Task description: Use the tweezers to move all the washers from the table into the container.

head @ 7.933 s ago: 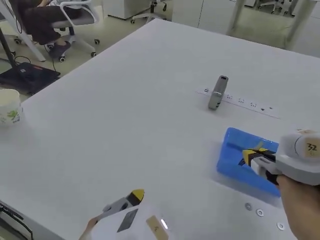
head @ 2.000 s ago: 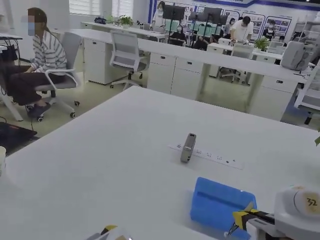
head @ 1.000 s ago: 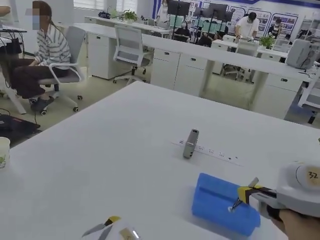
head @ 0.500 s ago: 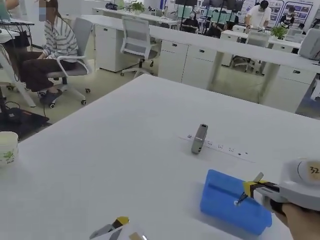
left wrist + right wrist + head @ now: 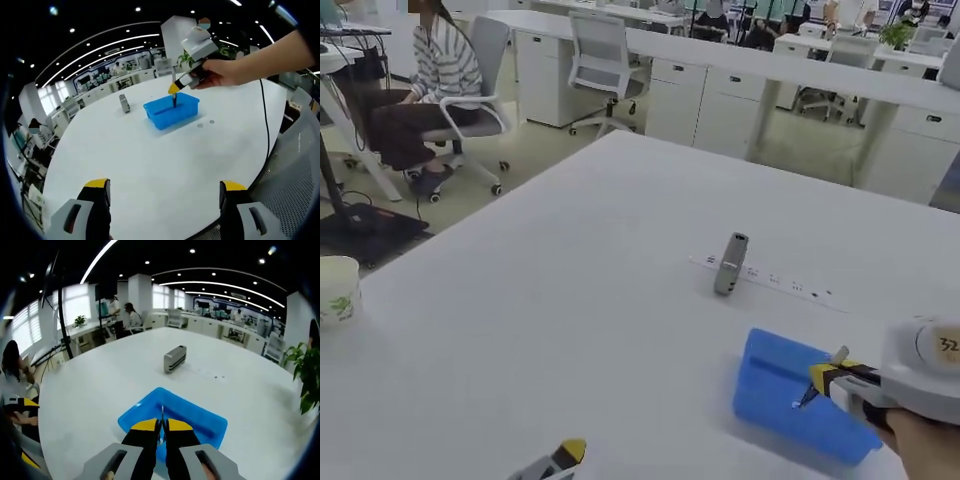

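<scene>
A white table (image 5: pixel 570 300) was shown from above; the right gripper (image 5: pixel 825 378) was seen at 5 o'clock, its jaws pinched narrow on tweezers (image 5: pixel 162 415); the tips were held over a blue container (image 5: pixel 770 375); whether a washer was gripped could not be told; in the left gripper view, two washers (image 5: pixel 200 125) were seen on the table at 4 o'clock of the container; the left gripper (image 5: pixel 165 186) was held with jaws spread wide.
</scene>
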### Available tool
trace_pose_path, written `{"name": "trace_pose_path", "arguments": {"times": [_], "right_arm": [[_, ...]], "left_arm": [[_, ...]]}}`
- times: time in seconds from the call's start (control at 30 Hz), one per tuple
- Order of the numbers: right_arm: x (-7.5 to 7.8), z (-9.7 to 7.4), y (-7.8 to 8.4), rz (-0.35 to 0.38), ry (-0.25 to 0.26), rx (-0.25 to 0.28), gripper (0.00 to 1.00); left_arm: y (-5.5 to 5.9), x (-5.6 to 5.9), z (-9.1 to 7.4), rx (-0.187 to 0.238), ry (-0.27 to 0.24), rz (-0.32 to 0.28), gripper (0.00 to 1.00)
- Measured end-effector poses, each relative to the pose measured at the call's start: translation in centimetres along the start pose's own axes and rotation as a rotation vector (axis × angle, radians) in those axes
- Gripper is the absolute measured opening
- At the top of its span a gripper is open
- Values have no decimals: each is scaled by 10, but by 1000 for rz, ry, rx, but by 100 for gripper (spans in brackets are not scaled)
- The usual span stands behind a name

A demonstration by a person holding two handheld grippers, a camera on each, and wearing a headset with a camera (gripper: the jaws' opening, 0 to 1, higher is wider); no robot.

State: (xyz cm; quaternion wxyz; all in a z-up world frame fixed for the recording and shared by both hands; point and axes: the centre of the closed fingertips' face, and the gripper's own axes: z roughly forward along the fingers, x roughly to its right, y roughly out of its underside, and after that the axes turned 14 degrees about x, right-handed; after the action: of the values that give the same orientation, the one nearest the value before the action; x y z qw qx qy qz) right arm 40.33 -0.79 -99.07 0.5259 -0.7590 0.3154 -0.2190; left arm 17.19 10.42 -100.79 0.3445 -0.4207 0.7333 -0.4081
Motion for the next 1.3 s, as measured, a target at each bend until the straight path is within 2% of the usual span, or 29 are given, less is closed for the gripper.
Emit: {"name": "trace_pose_path", "arguments": {"times": [0.23, 0.47, 0.57, 0.67, 0.77, 0.87, 0.93, 1.07, 1.3], "right_arm": [[-1, 7, 14, 9, -7, -9, 1], [2, 12, 18, 2, -4, 3, 1], [3, 14, 21, 12, -6, 1, 1], [1, 15, 21, 21, -10, 9, 1], [1, 17, 20, -3, -11, 18, 1], [-3, 18, 20, 30, -20, 26, 1], [-3, 18, 20, 5, -17, 29, 1], [-3, 17, 21, -27, -22, 20, 1], [-2, 16, 21, -15, -23, 5, 2]], "left_arm": [[2, 0, 0, -10, -3, 1, 92], [4, 2, 1, -22, 10, 6, 91], [2, 2, 1, -13, 8, 6, 91], [3, 1, 1, -18, 7, -1, 91], [4, 1, 1, -22, 7, 3, 91], [4, 2, 1, -24, 8, 3, 91], [4, 2, 1, -28, 9, 3, 91], [4, 2, 1, -27, 9, 0, 90], [5, 2, 1, -28, 11, 0, 90]]}}
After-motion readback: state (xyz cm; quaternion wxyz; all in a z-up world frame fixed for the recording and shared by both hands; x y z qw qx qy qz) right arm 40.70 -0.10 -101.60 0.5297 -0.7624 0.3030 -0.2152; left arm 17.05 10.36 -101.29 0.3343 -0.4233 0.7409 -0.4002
